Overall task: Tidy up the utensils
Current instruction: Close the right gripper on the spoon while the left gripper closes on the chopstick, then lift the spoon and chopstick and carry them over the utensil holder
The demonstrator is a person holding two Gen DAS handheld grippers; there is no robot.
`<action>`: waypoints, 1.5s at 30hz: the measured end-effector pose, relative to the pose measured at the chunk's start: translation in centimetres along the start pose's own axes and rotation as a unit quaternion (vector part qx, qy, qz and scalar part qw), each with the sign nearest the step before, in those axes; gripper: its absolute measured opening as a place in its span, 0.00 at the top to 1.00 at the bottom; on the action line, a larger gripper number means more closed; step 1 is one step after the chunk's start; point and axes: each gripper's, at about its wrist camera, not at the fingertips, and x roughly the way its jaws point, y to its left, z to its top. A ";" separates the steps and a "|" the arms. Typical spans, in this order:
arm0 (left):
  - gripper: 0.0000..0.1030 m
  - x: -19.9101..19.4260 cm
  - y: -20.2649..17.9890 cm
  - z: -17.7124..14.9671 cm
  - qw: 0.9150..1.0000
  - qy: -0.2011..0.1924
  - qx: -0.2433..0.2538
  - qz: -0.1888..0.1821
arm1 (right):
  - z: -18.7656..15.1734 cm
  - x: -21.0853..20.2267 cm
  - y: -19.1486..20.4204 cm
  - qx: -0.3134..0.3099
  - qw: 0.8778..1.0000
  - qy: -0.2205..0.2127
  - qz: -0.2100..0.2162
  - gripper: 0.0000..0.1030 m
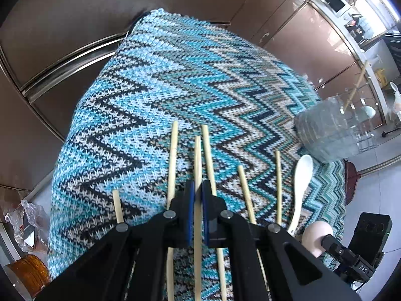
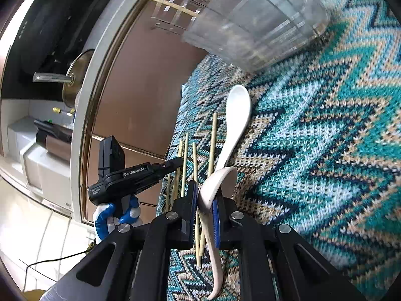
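In the left wrist view, the left tongs (image 1: 198, 208) are seen clenched on a single pale wooden chopstick (image 1: 197, 165), which runs straight between the blue pads (image 1: 191, 210) and projects forward over the surface. That surface is covered by a knitted zigzag cloth (image 1: 150, 95) in blue, teal, black and cream. Further chopsticks (image 1: 173, 158) are laid on the cloth just beside the held one on both sides, roughly parallel to it. To their right a white ceramic spoon (image 1: 302, 183) is laid with its bowl pointing away, and beyond it a clear plastic container (image 1: 325, 128) is seen near the right edge of the cloth, with a chopstick standing in it. Brown cabinet fronts (image 1: 300, 40) are visible behind the surface. In the right wrist view, the right tongs (image 2: 204, 208) are closed on a cream-coloured spoon (image 2: 215, 185), the handle gripped between the blue pads and the bowl raised in front of them. Just past it the white ceramic spoon (image 2: 236, 115) lies on the cloth (image 2: 325, 150), with several chopsticks (image 2: 211, 145) beside it on the left. The left tongs (image 2: 179, 164) are seen from the side at those chopsticks, held by a hand in a blue and white glove (image 2: 115, 215). Farther off, the clear container (image 2: 255, 20) appears blurred at the top.
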 end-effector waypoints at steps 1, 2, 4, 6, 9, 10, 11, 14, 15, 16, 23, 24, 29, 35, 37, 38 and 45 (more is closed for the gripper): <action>0.95 -0.4 -0.3 -0.2 1.000 -0.005 0.003 -0.002 | -0.1 -0.3 0.2 -0.007 1.000 -0.001 -0.004 0.90; 0.95 -0.8 -0.5 -0.4 1.000 -0.010 0.007 -0.002 | -0.2 -0.7 0.6 -0.017 1.000 -0.004 -0.010 0.90; 0.95 -1.8 -1.1 -0.8 1.000 -0.021 0.016 -0.002 | -0.6 -1.5 1.5 -0.037 0.999 -0.011 -0.016 0.91; 0.95 -2.9 -1.4 -1.2 0.999 -0.032 0.021 -0.006 | -1.1 -2.3 2.6 -0.061 0.998 -0.018 -0.026 0.91; 0.95 -4.5 -1.7 -1.7 0.998 -0.051 0.025 -0.012 | -1.8 -3.3 4.3 -0.092 0.995 -0.031 -0.034 0.92; 0.95 -5.0 -1.8 -1.8 0.998 -0.056 0.025 -0.014 | -2.0 -3.7 4.6 -0.102 0.993 -0.035 -0.039 0.92; 0.95 -5.5 -1.8 -2.0 0.998 -0.062 0.025 -0.016 | -2.3 -4.0 5.2 -0.112 0.992 -0.038 -0.043 0.92; 0.95 -7.1 -2.0 -2.5 0.996 -0.081 0.025 -0.027 | -3.1 -4.8 6.1 -0.132 0.989 -0.048 -0.050 0.92; 0.95 -7.5 -2.1 -2.6 0.996 -0.085 0.025 -0.029 | -3.3 -5.1 6.5 -0.139 0.987 -0.052 -0.054 0.92; 0.95 -7.9 -2.2 -2.7 0.995 -0.089 0.024 -0.032 | -3.4 -5.3 6.7 -0.144 0.987 -0.055 -0.056 0.92; 0.95 -11.6 -4.6 -2.6 0.988 -0.143 0.032 -0.053 | -3.5 -8.3 9.2 -0.188 0.974 -0.103 -0.069 0.92; 0.95 -12.2 -5.3 -2.4 0.986 -0.153 0.037 -0.057 | -3.0 -9.1 9.9 -0.201 0.970 -0.119 -0.074 0.92; 0.95 -14.6 -9.7 -0.3 0.974 -0.199 0.067 -0.085 | 0.8 -12.6 13.0 -0.251 0.945 -0.189 -0.086 0.92; 0.95 -17.1 -17.0 4.5 0.947 -0.277 0.095 -0.130 | 6.1 -14.5 15.5 -0.292 0.916 -0.255 -0.102 0.92; 0.95 -17.2 -19.4 5.9 0.937 -0.305 0.102 -0.137 | 8.1 -14.3 15.7 -0.299 0.908 -0.272 -0.107 0.92; 0.95 -17.1 -20.3 6.3 0.933 -0.315 0.105 -0.137 | 9.1 -14.3 15.7 -0.300 0.905 -0.282 -0.110 0.92; 0.95 -13.4 -26.3 9.0 0.903 -0.396 0.123 -0.109 | 13.2 -13.1 14.1 -0.308 0.882 -0.327 -0.143 0.92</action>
